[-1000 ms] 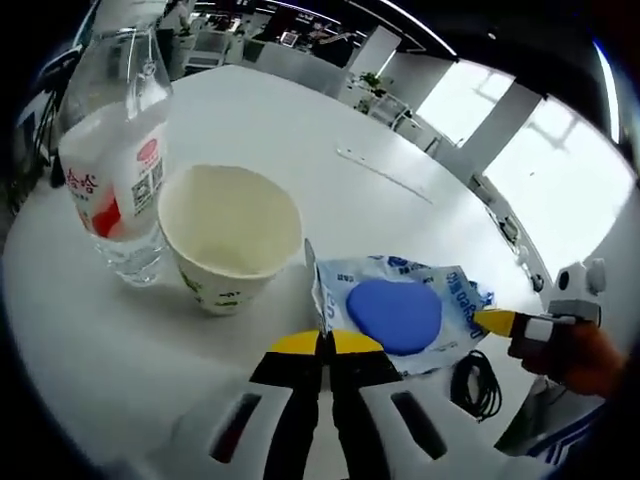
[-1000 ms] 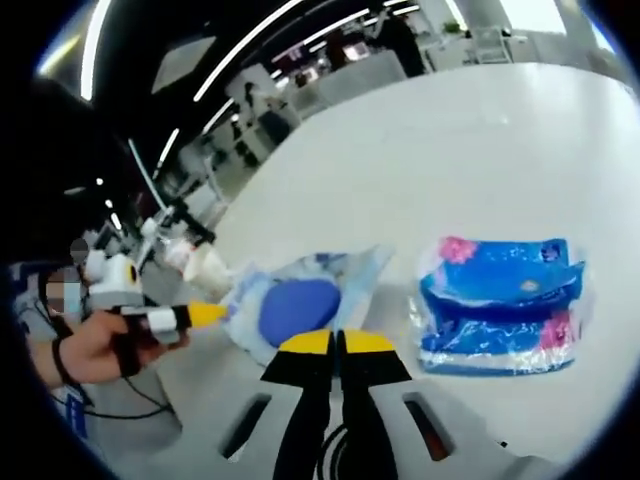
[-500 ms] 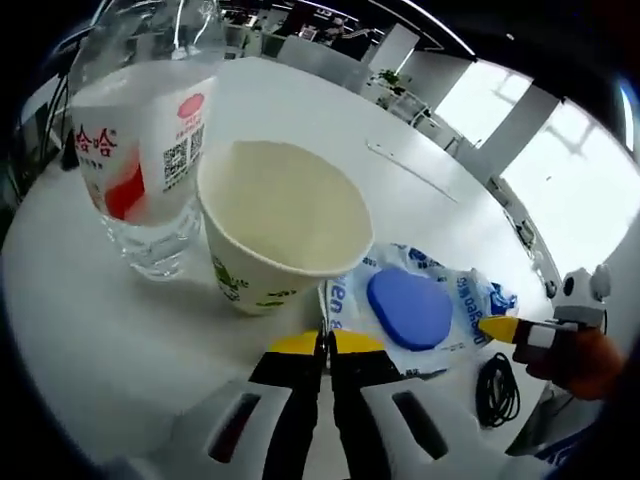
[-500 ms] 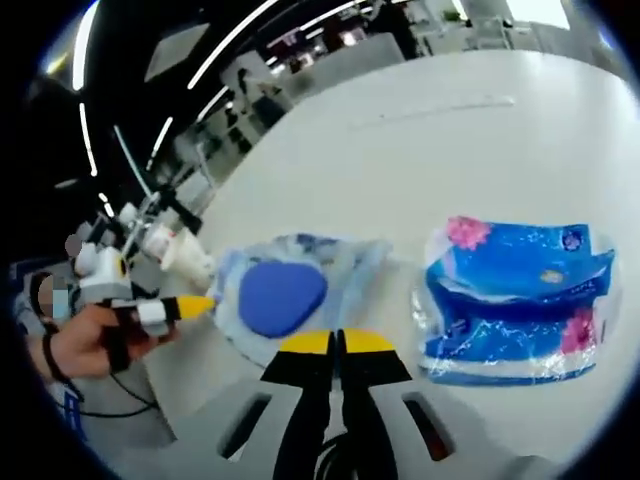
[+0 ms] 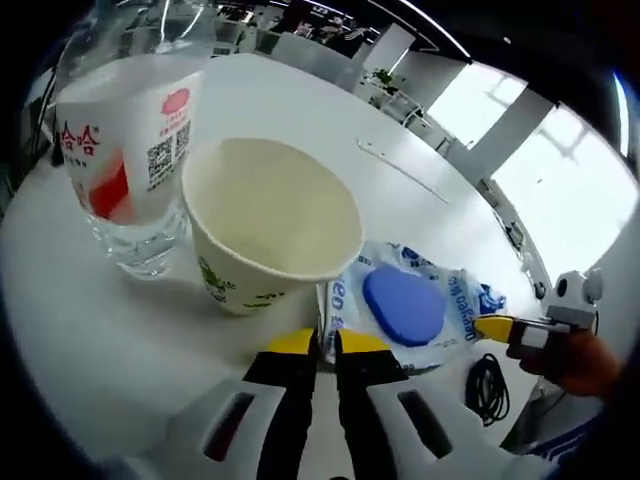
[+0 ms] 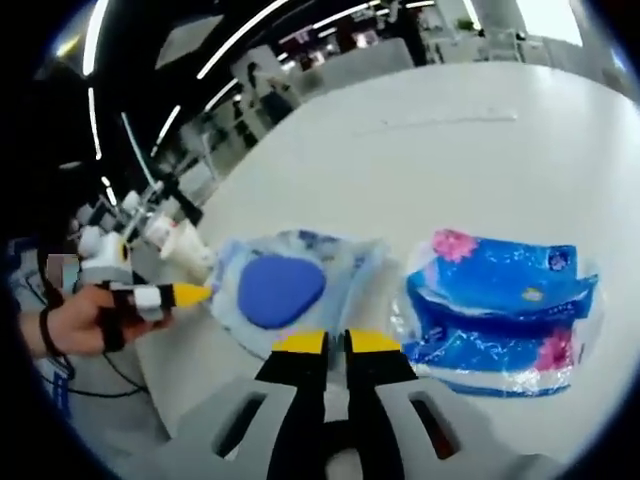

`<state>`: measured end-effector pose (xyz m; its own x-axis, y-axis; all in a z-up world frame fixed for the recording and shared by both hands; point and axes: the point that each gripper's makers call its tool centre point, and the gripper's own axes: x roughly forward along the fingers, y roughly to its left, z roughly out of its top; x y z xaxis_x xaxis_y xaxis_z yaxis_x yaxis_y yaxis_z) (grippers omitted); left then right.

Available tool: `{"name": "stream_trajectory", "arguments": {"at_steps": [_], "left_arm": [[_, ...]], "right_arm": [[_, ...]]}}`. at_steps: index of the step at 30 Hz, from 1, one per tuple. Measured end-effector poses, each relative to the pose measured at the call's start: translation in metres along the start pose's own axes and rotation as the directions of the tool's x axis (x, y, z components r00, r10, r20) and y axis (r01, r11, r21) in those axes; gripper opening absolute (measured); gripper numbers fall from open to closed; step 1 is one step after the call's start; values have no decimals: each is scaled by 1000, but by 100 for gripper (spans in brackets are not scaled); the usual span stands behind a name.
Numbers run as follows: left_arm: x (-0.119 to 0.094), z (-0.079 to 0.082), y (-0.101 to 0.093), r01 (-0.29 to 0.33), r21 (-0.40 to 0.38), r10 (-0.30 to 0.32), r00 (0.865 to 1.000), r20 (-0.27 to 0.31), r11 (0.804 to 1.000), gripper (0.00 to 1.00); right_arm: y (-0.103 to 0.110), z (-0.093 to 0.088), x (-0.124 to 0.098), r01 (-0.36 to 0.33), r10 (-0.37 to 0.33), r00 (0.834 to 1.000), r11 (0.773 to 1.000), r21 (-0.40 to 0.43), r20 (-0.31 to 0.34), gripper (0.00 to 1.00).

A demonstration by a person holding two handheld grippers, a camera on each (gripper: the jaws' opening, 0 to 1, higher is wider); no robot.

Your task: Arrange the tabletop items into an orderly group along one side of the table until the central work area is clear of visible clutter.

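A wet-wipe pack (image 5: 405, 305) with a blue oval lid lies on the white table (image 5: 90, 340), touching a paper cup (image 5: 265, 235). A clear water bottle (image 5: 125, 150) with a red-and-white label stands just left of the cup. My left gripper (image 5: 327, 343) is at the pack's near corner, jaws a narrow gap apart, the pack's edge reaching into that gap. My right gripper (image 5: 495, 326) has its yellow tip at the pack's far side. In the right gripper view, my right gripper (image 6: 337, 341) is slightly open at the wipe pack (image 6: 285, 290), and my left gripper (image 6: 190, 294) touches its left edge.
A blue tissue pack (image 6: 500, 310) lies right of the wipes. A coiled black cable (image 5: 485, 385) hangs by the table edge. A thin pale strip (image 5: 400, 170) lies farther out on the table. A hand (image 6: 75, 320) holds the left gripper. Office desks stand beyond.
Both grippers' jaws have parted slightly from shut. Over the past second the left view closed in on the cup and bottle, the wipe pack staying at the jaws and ending against the cup.
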<state>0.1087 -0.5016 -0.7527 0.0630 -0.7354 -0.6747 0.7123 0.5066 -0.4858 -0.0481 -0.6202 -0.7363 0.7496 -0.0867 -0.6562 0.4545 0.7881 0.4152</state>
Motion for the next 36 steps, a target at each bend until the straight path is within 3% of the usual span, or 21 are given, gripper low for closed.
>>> {"name": "stream_trajectory", "arguments": {"at_steps": [6, 16, 19, 24, 29, 36], "left_arm": [[-11, -4, 7, 3, -24, -3, 1000, 14, 1000, 6], [-34, -13, 13, -10, 43, 9, 1000, 19, 999, 5], [-41, -17, 15, -8, 60, 7, 1000, 15, 998, 5], [-54, -24, 16, -9, 90, 7, 1000, 14, 996, 6], [-68, -37, 17, -7, 110, 7, 1000, 4, 994, 6], [-85, -53, 24, -18, 107, 19, 1000, -8, 994, 6]], "right_arm": [[-10, -10, -18, 28, -28, 1000, 999, -25, -1, 8], [-46, -9, -54, 155, -153, 986, 987, -35, 66, 6], [-66, -7, -66, 223, -220, 972, 975, -19, 85, 6], [-112, -5, -92, 373, -373, 922, 928, 28, 107, 8], [-136, -11, -89, 378, -383, 920, 923, 75, 78, 13], [-143, -7, -75, 369, -373, 926, 927, 69, 57, 13]]}}
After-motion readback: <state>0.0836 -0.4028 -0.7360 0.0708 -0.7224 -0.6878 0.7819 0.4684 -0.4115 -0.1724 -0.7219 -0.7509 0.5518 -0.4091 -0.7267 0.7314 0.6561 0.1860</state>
